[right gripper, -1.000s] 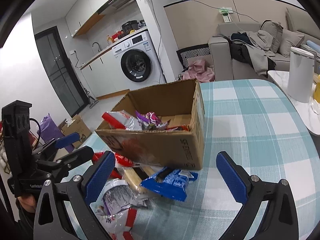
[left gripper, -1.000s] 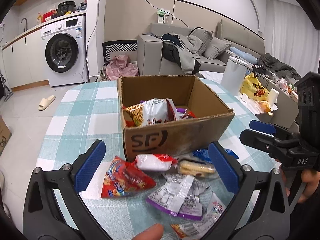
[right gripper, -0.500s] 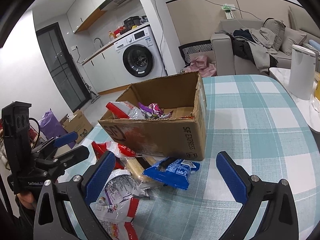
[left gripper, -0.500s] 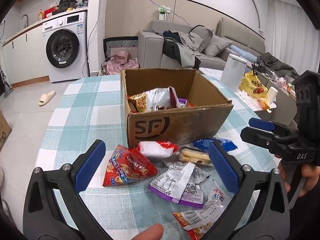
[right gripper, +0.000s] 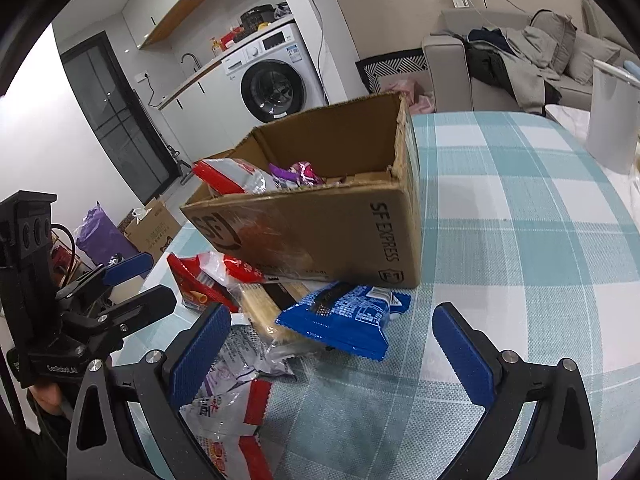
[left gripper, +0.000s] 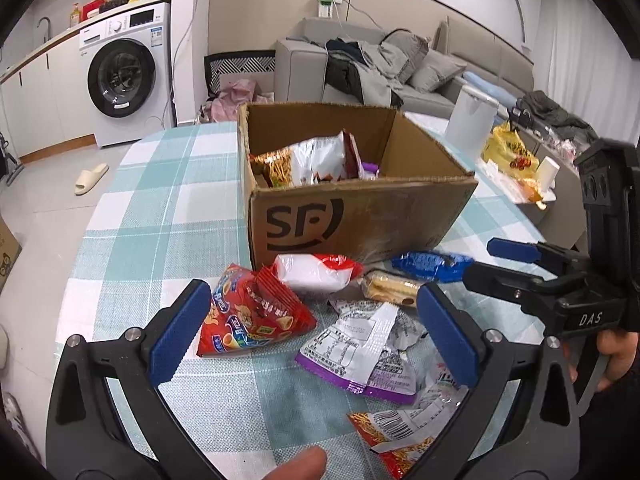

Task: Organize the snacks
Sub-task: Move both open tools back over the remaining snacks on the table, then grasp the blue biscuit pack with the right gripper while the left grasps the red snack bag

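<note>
An open cardboard box (left gripper: 360, 216) (right gripper: 320, 232) holds several snack packets on the checked table. In front of it lie a red chip bag (left gripper: 248, 316), a white and red packet (left gripper: 316, 272), a wafer pack (left gripper: 392, 286), a blue packet (left gripper: 428, 266) (right gripper: 344, 316) and a silver and purple packet (left gripper: 364, 348). My left gripper (left gripper: 312, 332) is open and empty, above the loose packets. My right gripper (right gripper: 332, 352) is open and empty, near the blue packet. Each gripper shows in the other's view, the right one (left gripper: 516, 264) and the left one (right gripper: 136, 280).
A white bin (left gripper: 472, 124) and a yellow bag (left gripper: 508, 152) stand to the right, off the table. A washing machine (left gripper: 124, 80) and a sofa (left gripper: 380, 68) are behind. The teal checked tablecloth (right gripper: 520, 240) stretches right of the box.
Both grippers have drawn back from the box and tilted down, so more loose packets show in front of it. Both stay open.
</note>
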`<move>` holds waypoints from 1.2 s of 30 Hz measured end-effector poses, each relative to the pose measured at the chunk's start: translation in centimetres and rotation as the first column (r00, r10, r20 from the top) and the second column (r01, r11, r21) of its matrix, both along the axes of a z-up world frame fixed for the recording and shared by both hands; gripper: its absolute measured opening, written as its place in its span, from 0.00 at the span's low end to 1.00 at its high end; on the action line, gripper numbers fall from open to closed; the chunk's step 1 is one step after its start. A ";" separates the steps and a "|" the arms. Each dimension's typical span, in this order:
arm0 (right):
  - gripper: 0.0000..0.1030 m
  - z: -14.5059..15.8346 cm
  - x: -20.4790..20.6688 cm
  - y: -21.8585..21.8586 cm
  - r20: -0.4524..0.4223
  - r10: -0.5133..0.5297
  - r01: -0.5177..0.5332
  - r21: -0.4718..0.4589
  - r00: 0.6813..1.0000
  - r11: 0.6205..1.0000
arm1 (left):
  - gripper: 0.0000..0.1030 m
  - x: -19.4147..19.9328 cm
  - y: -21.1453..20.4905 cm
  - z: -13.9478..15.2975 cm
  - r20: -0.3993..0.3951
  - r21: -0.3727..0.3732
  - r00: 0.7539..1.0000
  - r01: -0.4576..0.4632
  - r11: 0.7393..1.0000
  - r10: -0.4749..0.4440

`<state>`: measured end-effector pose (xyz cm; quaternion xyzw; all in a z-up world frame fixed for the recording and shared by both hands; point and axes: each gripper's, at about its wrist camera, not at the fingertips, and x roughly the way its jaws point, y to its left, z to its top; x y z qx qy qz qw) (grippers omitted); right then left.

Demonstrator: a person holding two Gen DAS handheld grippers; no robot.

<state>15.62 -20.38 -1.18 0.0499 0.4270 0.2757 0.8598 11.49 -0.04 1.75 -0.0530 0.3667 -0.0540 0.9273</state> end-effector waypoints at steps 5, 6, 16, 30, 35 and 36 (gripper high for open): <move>1.00 -0.9 0.1 0.7 -0.017 0.022 -0.022 -0.010 1.000 1.000 | 0.99 0.7 -0.3 -1.1 -0.033 0.024 0.999 0.002 1.000 -0.001; 1.00 -1.1 0.2 0.9 -0.025 0.027 -0.028 -0.015 0.999 1.000 | 0.99 0.9 -0.2 -1.3 -0.042 0.031 0.999 0.001 1.000 0.000; 1.00 -2.5 1.1 0.5 -0.050 -0.024 0.023 -0.022 0.998 0.999 | 0.99 2.1 1.8 -2.8 -0.076 0.023 0.995 -0.063 0.998 0.064; 1.00 -4.0 2.4 0.6 -0.066 -0.077 0.074 -0.049 0.995 0.996 | 0.99 4.3 4.5 -5.3 -0.121 -0.007 0.983 -0.139 0.990 0.137; 0.94 -4.0 2.3 0.5 -0.066 -0.075 0.072 -0.044 0.995 0.996 | 0.99 4.9 4.7 -6.1 -0.136 -0.002 0.981 -0.144 0.990 0.142; 0.91 -4.0 2.3 0.4 -0.066 -0.073 0.071 -0.043 0.995 0.997 | 0.99 4.9 4.7 -6.2 -0.137 -0.002 0.980 -0.145 0.989 0.143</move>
